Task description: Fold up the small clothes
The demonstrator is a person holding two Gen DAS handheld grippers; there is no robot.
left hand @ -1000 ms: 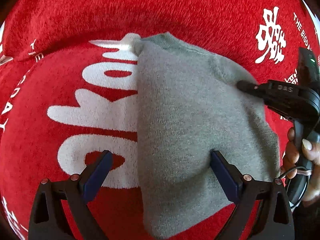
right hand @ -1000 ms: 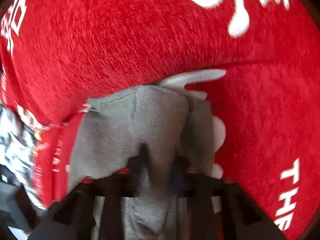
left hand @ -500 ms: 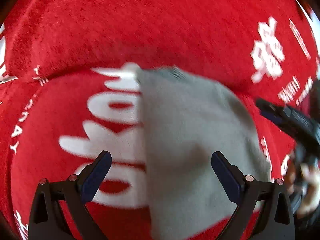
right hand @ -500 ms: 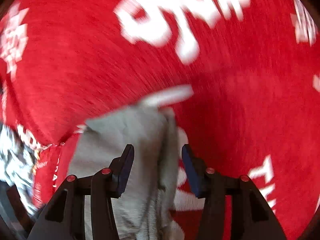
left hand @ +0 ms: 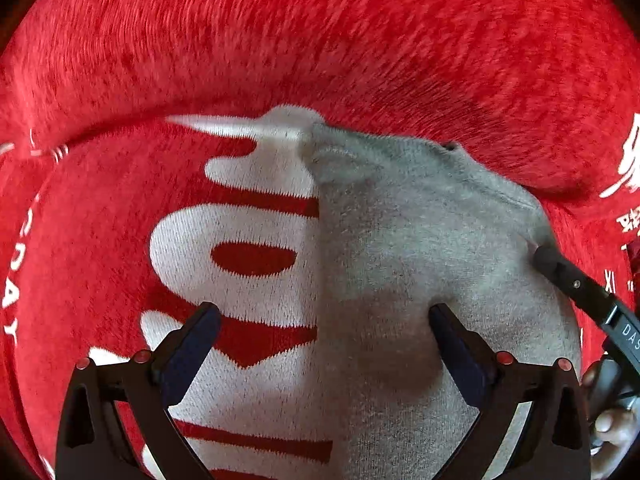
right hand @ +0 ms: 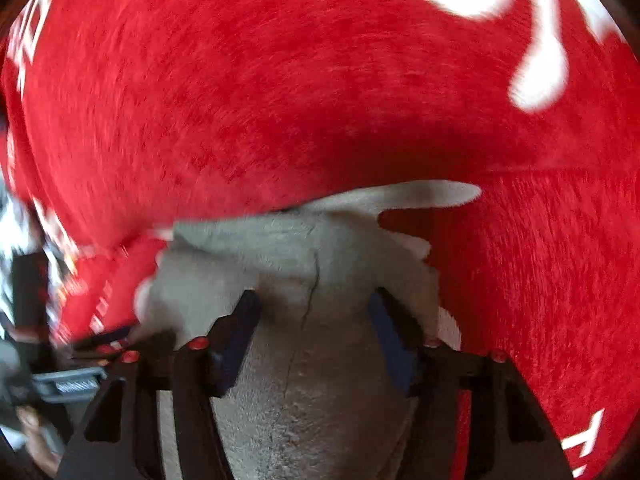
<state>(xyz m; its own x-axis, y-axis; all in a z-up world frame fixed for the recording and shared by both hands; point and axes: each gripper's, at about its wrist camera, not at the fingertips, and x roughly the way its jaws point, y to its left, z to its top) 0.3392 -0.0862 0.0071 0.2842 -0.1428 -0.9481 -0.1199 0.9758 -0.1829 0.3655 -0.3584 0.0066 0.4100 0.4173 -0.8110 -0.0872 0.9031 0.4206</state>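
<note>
A small grey knit garment (left hand: 420,240) lies folded lengthwise on a red blanket (left hand: 320,40) with big white lettering. My left gripper (left hand: 322,312) hangs open and wide just above it. Its left finger is over the white letters and its right finger over the grey cloth, and it holds nothing. One finger of my right gripper (left hand: 560,272) reaches the garment's right edge. In the right wrist view my right gripper (right hand: 315,298) straddles the grey garment (right hand: 312,248). Its jaws are opening, and a creased ridge of cloth lies loose between them.
The red blanket (right hand: 280,80) covers the whole work surface and rises in a fold behind the garment. A hand (left hand: 612,432) holds the right gripper's handle at the lower right. Blurred patterned items (right hand: 16,240) sit past the blanket's left edge.
My right gripper was shut on a pinch of the grey cloth and has let go, its jaws spreading. My left gripper came in closer and lower over the garment's left edge, still open.
</note>
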